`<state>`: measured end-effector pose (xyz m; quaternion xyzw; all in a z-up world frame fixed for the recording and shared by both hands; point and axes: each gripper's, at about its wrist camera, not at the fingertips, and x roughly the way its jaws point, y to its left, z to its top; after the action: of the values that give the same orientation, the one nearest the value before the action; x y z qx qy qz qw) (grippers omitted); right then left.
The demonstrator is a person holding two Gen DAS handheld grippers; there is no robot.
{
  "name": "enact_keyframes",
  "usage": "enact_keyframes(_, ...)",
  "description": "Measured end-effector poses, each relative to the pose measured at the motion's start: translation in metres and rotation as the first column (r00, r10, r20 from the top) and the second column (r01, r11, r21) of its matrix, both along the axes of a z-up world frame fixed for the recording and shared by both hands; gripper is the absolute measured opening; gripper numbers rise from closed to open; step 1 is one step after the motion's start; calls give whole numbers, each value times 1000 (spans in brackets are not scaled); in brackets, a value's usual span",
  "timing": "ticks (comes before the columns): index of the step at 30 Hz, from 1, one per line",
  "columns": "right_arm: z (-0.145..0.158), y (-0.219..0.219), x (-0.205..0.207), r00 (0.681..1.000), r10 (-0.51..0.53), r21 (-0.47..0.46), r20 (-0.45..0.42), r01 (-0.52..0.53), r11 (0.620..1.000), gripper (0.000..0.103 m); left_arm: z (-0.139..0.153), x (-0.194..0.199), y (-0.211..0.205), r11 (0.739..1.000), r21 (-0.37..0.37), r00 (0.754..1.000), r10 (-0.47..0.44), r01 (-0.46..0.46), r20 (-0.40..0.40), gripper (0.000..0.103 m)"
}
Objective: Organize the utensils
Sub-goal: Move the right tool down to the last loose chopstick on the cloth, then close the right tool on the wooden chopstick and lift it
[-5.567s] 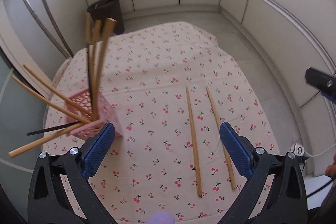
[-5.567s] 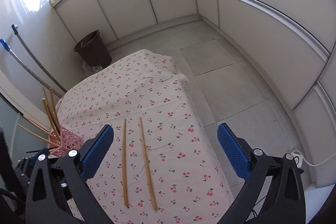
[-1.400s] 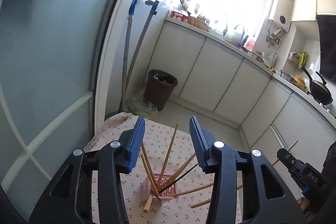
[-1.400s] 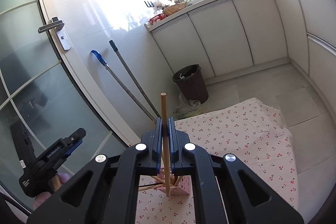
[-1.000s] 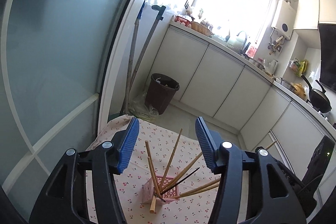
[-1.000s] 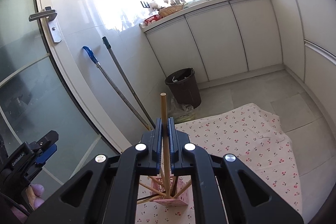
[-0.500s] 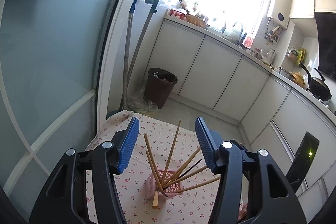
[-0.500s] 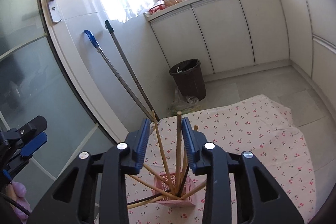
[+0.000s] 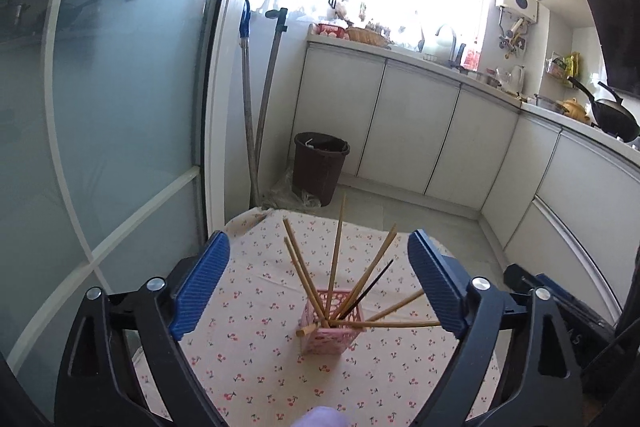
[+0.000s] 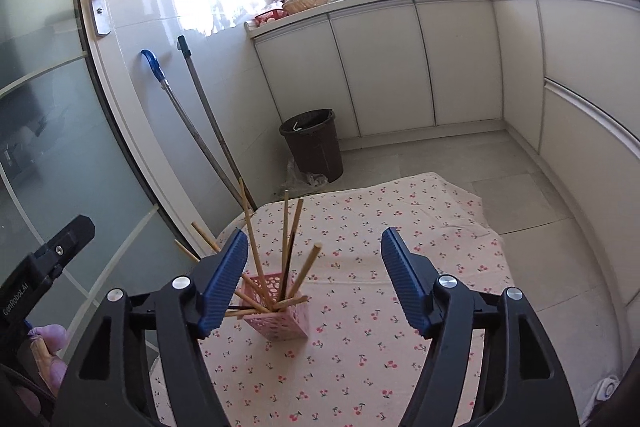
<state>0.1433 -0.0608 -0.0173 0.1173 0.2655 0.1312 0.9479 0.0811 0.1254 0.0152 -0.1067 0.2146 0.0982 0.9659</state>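
Home kitchen: cabinets (image 9: 416, 123), sink tap (image 9: 446, 37), wok (image 9: 614, 115).

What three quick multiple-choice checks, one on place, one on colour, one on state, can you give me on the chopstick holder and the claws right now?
1. Where do the chopsticks stand?
A. flat on the tablecloth
B. in the holder
C. in the bin

2. What colour is the holder?
A. pink
B. green
C. white

3. What is between the pads of the right claw?
A. a wooden chopstick
B. the holder's rim
C. nothing gripped

Answers:
1. B, since the sticks fan up out of the holder on the tablecloth and none lies loose on the cloth that shows.
2. A, as both wrist views show pink perforated walls.
3. C, because its jaws are opening with no pad pressing on anything; the left claw is opening too, equally empty.
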Motion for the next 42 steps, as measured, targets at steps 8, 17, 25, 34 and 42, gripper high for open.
enact_keyframes(8, -5, -14, -48, 995, -70, -130, 69, 78, 988, 83, -18, -19, -39, 986, 165, 999, 43, -38, -27, 96)
enact_keyframes(17, -61, -38, -26, 983, 19, -36, -182, -26, 999, 93, -20, -40, -44, 983, 180, 1000, -21, 23, -14, 96)
enact_keyframes(25, -137, 45, 0, 846, 278, -123, -454, -369, 921, 93, -12, -47, 21, 1000, -9, 999, -24, 24, -40, 96)
enact_keyframes(34, -202, 167, 21, 736, 359, -164, -574, -532, 831, 76, 0, -60, 54, 998, -70, 1000, 3, -4, -20, 96)
enact_keyframes(42, -225, 218, 36, 728, 315, -207, -609, -529, 823, 47, -3, -61, 83, 988, -156, 1000, 6, -9, -17, 96)
